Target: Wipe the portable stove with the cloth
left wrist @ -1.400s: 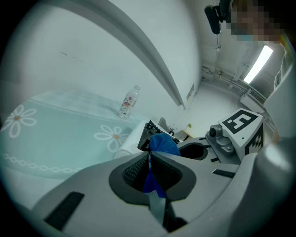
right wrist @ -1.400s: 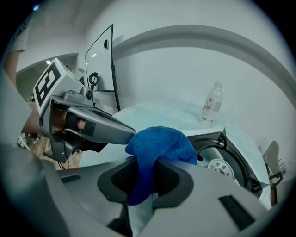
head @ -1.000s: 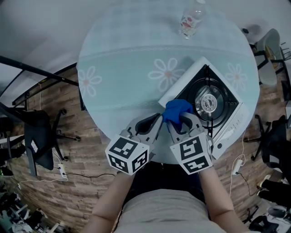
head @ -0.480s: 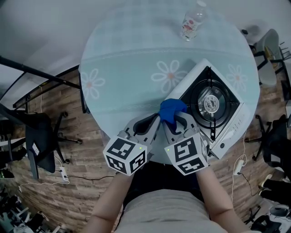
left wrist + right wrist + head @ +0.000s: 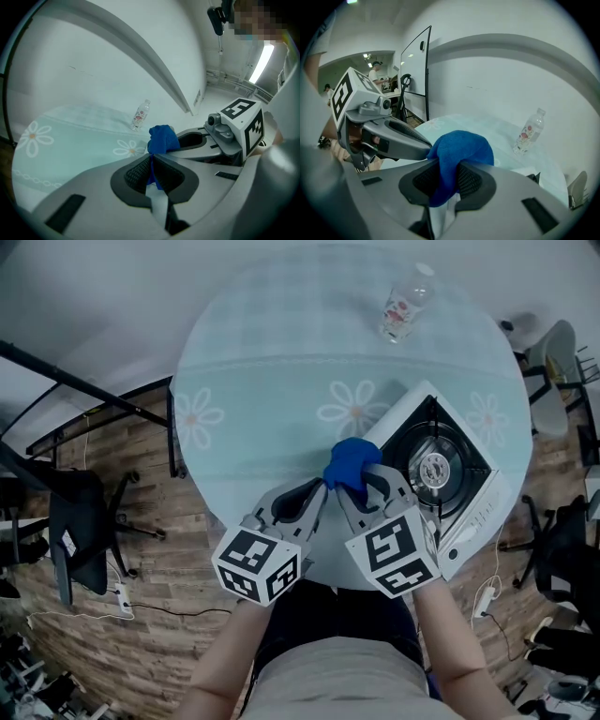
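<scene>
A white portable stove with a black burner sits at the right of the round table. A bunched blue cloth lies at the stove's near-left corner. My right gripper is shut on the cloth, which bulges out past its fingertips. My left gripper comes in from the left, and its jaws are shut on a thin edge of the same cloth. The two grippers' tips almost touch. In the left gripper view the right gripper sits just beyond the cloth.
A clear plastic bottle stands at the far side of the table, well away from the stove. The tablecloth is pale blue with flower prints. A black office chair stands on the wood floor at the left, and more chairs at the right.
Both grippers and the blue cloth have moved left, from the stove's top beside the burner to its near-left corner. Both stay shut on the cloth.
</scene>
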Tool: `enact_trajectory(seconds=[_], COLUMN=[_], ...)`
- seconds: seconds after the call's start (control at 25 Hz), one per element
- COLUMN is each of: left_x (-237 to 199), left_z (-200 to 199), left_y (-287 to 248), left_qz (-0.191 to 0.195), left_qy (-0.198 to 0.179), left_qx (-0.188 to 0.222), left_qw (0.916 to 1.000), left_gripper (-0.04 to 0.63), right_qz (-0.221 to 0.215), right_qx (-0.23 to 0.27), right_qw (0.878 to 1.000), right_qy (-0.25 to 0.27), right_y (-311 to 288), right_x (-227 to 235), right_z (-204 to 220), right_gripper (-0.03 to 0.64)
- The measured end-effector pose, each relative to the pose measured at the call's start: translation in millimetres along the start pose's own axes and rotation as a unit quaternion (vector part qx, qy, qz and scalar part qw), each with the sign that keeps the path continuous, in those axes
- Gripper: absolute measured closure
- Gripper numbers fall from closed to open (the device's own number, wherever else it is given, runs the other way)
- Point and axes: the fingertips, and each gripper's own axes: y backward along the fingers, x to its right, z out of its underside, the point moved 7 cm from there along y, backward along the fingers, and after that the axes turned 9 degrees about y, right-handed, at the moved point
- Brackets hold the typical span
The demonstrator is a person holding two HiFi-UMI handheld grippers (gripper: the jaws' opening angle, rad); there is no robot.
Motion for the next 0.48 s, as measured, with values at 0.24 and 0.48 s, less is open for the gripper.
enact_trajectory(seconds=[0.24,0.48], left_x=[3,4], left_z=[-9,-12], left_y=[-2,-6], left_qz=[-0.023,-0.056], left_qy=[0.013,0.028], left_qx=[0.032,0.061], left_qw=[0.9992,0.9961], left_gripper=[0.565,0.565], right_qz=[-0.038,-0.092], right_qx=[0.026,0.060], right_qw=[0.996,0.988], right_qy=[0.071,0.107], right_y=[1,-9], right_x=[24,46], right_z=[-19,-28], right_gripper=[0.523,0.524])
